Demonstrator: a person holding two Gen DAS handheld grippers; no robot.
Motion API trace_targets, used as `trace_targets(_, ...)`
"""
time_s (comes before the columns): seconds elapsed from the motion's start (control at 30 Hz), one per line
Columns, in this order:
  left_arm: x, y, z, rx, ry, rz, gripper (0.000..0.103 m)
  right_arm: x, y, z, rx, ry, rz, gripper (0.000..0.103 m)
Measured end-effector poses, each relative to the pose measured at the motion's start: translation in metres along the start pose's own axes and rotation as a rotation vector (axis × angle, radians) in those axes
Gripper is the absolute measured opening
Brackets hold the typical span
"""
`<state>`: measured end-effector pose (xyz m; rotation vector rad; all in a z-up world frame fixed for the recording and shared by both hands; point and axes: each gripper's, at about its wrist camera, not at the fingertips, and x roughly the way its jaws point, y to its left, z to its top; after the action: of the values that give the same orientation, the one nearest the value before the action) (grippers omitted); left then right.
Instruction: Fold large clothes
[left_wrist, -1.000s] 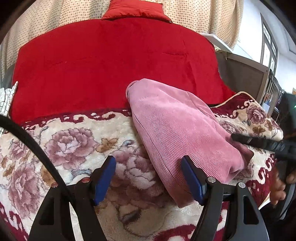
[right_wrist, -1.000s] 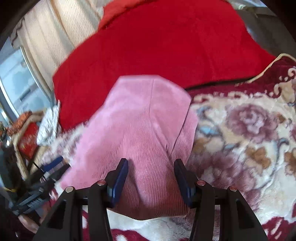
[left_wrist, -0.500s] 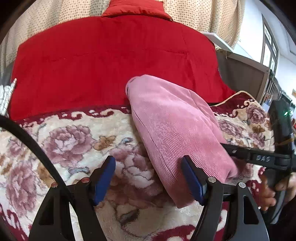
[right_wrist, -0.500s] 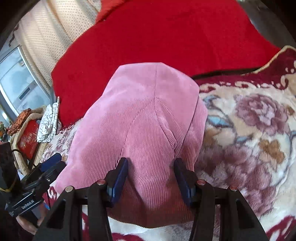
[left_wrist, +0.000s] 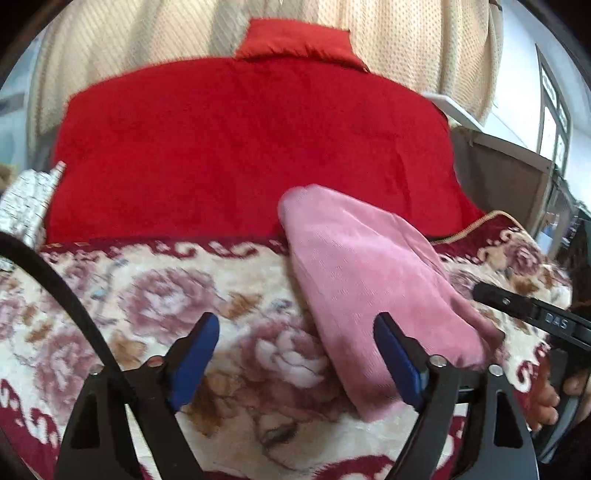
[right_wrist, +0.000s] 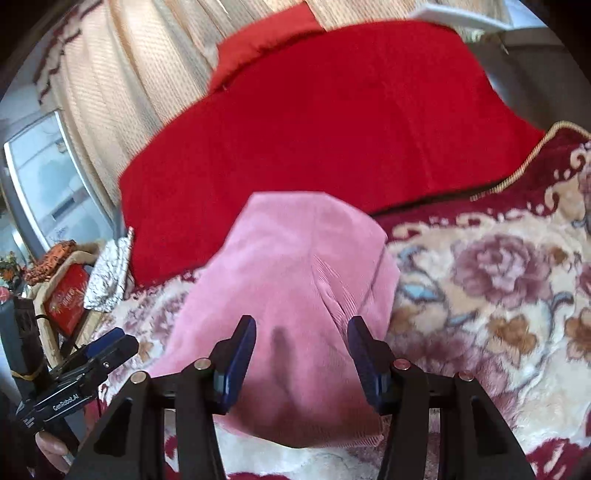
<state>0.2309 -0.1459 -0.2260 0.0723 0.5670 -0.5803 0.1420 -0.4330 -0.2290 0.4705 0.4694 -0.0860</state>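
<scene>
A folded pink corduroy garment (left_wrist: 362, 273) lies on the floral blanket (left_wrist: 166, 295); it also shows in the right wrist view (right_wrist: 295, 280). My left gripper (left_wrist: 297, 350) is open and empty, above the blanket just left of the garment's near end. My right gripper (right_wrist: 301, 350) is open and empty, just above the garment's near part. The right gripper also shows at the right edge of the left wrist view (left_wrist: 532, 314). The left gripper shows at the lower left of the right wrist view (right_wrist: 96, 358).
A red quilt (left_wrist: 251, 147) with a red pillow (left_wrist: 295, 40) on top lies behind the garment. Cream curtains hang behind it. A patterned white cloth (left_wrist: 26, 206) lies at the bed's left. A basket with a red box (right_wrist: 66, 295) stands beside the bed.
Both grippers have pulled back and up a little from the garment, so more of the quilt and curtains shows. The garment has stayed in place, and both jaws have stayed open.
</scene>
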Motion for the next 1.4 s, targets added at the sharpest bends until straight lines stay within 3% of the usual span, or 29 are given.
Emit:
trace_targets(0.07,0.003,0.002,-0.001,0.009,0.016,0.022,0.089,0.008,0.005,-0.003,-0.02,0.033,-0.007,0.055)
trace_targets(0.17,0.025,0.0,-0.01,0.055,0.133,0.079,0.089,0.033,0.007,-0.014,-0.04,0.154,-0.048,0.055)
trace_targets(0.27,0.038,-0.012,-0.021,0.154,0.201,0.14,0.089,0.038,0.008,-0.015,-0.05,0.159,-0.065,0.055)
trace_targets(0.37,0.026,-0.019,-0.02,0.201,0.149,0.161,0.089,0.034,0.004,-0.012,-0.017,0.151,-0.061,0.055)
trace_targets(0.63,0.019,-0.016,-0.011,0.154,0.11,0.143,0.089,0.008,0.022,-0.007,-0.061,0.005,0.015,0.056)
trace_targets(0.87,0.02,-0.017,-0.01,0.153,0.107,0.143,0.089,0.033,0.037,-0.02,-0.135,0.113,0.007,0.056)
trace_targets(1.2,0.022,-0.019,-0.012,0.183,0.102,0.178,0.089,0.018,0.036,-0.018,-0.136,0.072,0.008,0.055)
trace_targets(1.4,-0.005,-0.006,0.001,0.086,-0.047,0.174,0.089,-0.001,0.02,-0.006,-0.073,-0.043,-0.034,0.055)
